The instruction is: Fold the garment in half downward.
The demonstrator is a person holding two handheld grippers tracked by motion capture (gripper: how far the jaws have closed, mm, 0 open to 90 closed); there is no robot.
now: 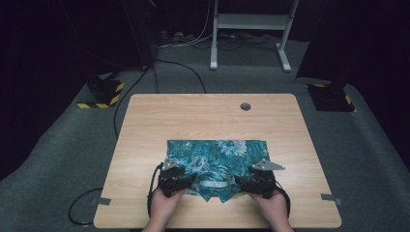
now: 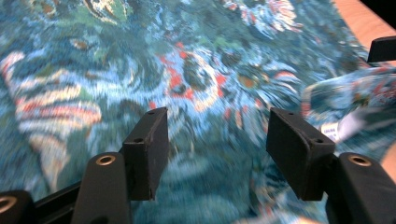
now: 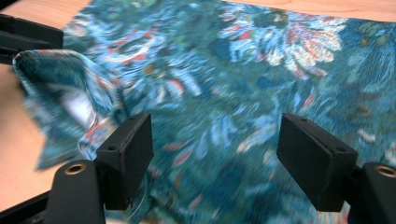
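Lying folded on the near half of a light wooden table point(image 1: 203, 116), a teal floral-print shirt point(image 1: 217, 152) forms a flat rectangle whose long axis runs from 9 o'clock to 3 o'clock. Its collar point(image 1: 215, 186) sits at the 6 o'clock edge, nearest the person, so the garment points toward them, with a pale neck label point(image 2: 348, 128) showing inside. The left gripper point(image 1: 191, 180) rests at the collar's 9 o'clock side and the right gripper point(image 1: 240, 182) at its 3 o'clock side. In each gripper view the black jaws stand apart above the cloth, pressing on nothing. The fabric looks thin, light and soft; it would likely sag, wrinkle and slide over the smooth wood, and nothing about it seems fragile. A good hold is probably a pinch at each end of the near edge, just beside the collar, taking all layers together so the fold keeps its shape
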